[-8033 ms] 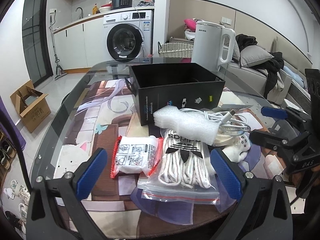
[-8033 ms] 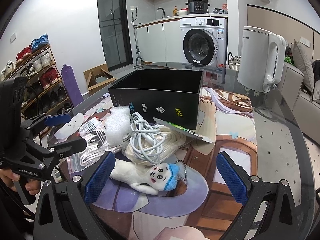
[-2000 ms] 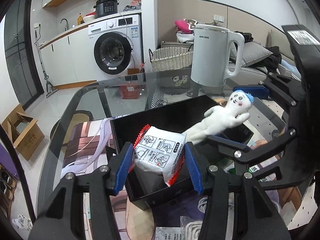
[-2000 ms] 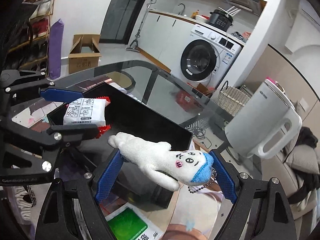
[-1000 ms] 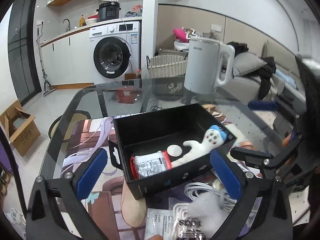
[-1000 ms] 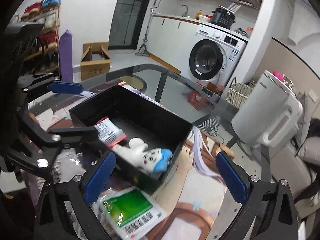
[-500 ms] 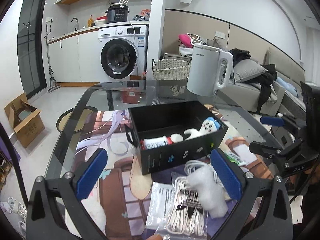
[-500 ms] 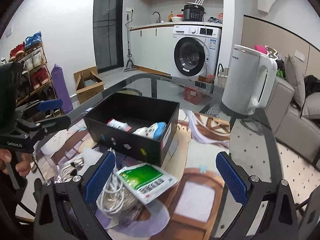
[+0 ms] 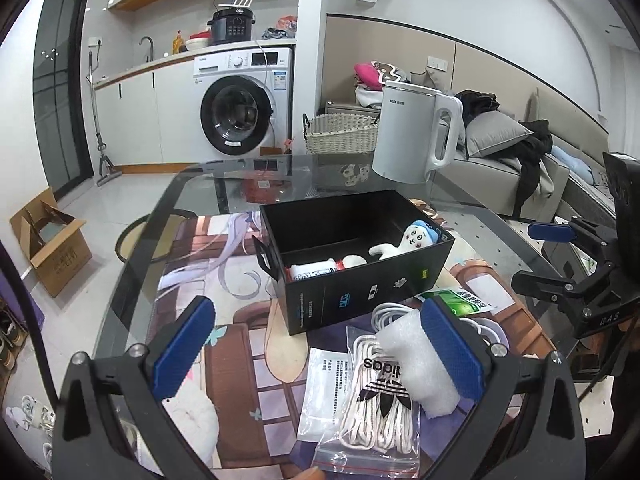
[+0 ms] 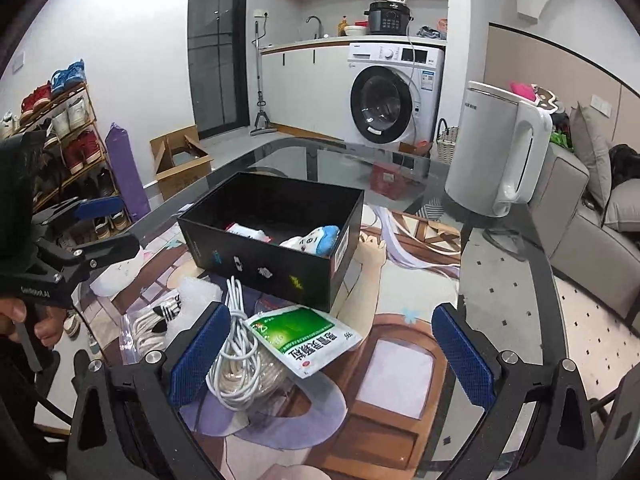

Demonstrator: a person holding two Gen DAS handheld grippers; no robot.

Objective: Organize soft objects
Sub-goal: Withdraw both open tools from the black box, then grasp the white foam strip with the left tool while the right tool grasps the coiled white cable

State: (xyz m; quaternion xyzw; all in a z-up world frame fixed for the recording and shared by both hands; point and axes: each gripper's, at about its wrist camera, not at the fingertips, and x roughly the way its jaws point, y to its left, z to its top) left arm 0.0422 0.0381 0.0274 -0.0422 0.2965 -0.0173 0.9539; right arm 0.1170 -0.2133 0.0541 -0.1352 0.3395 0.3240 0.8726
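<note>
A black open box (image 9: 360, 288) (image 10: 260, 268) stands mid-table. Inside it lie a white plush doll with a blue cap (image 9: 408, 238) (image 10: 316, 240) and a red-edged white packet (image 9: 314, 270) (image 10: 246, 232). My left gripper (image 9: 320, 344) is open and empty, held back from the box above a zip bag of white laces (image 9: 378, 400) and a white foam piece (image 9: 416, 368). My right gripper (image 10: 332, 348) is open and empty, over a green-and-white packet (image 10: 306, 336) and a coil of white cable (image 10: 236, 360).
A white kettle (image 9: 412, 136) (image 10: 496, 148) stands behind the box on the glass table (image 10: 516, 288). A paper sheet (image 9: 324, 384) lies by the lace bag. A wicker basket (image 9: 340, 134), washing machine and sofa lie beyond the table.
Both grippers have drawn back a little further from the box. The doll and the packet stay in the box, where they were let go about a second ago.
</note>
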